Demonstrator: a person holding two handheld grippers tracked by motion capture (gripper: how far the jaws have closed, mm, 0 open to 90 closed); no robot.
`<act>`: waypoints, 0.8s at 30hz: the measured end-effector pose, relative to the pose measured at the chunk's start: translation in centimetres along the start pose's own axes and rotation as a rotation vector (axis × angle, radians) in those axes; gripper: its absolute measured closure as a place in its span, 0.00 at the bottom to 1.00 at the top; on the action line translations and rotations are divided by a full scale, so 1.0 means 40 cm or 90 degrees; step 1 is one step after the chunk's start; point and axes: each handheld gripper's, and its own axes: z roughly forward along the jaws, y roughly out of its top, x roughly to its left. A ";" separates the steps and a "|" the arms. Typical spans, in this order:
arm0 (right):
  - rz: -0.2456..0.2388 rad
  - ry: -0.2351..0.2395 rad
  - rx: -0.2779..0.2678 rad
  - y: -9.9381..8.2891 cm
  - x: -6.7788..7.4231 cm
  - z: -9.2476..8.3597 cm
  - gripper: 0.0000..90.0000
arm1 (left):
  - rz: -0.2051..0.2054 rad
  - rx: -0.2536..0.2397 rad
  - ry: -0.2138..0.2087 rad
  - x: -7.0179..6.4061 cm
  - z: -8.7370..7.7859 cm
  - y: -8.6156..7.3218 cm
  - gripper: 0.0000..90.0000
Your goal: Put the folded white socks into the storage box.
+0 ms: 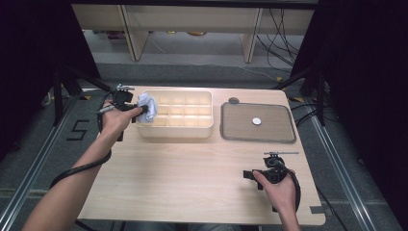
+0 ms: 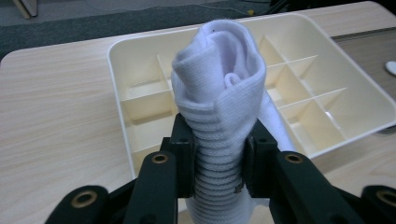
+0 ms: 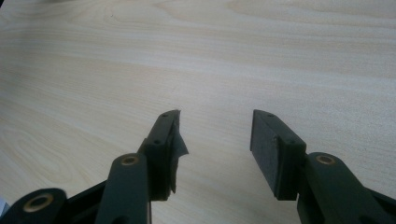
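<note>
Risk: rolled white sock [image 2: 219, 93], pinched by the left gripper [image 2: 217, 163] over the divided organizer tray [image 1: 207, 131] at its 9 o'clock edge, may unroll or straddle dividers on release. Right gripper [image 3: 215, 144] rests spread, empty, at the table's [image 1: 183, 173] 5 o'clock.

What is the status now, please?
Left gripper shut on rolled white sock, at divided tray left end. Right gripper open, empty, over table. Nothing in the way.
</note>
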 end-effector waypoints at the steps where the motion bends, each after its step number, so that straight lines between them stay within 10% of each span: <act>1: 0.000 0.000 0.000 0.000 0.000 0.000 0.59 | 0.000 0.003 0.006 0.004 0.006 0.000 0.77; 24: 0.016 -0.018 0.004 0.002 0.003 -0.010 0.60 | 0.002 0.042 0.069 0.037 0.103 -0.013 0.77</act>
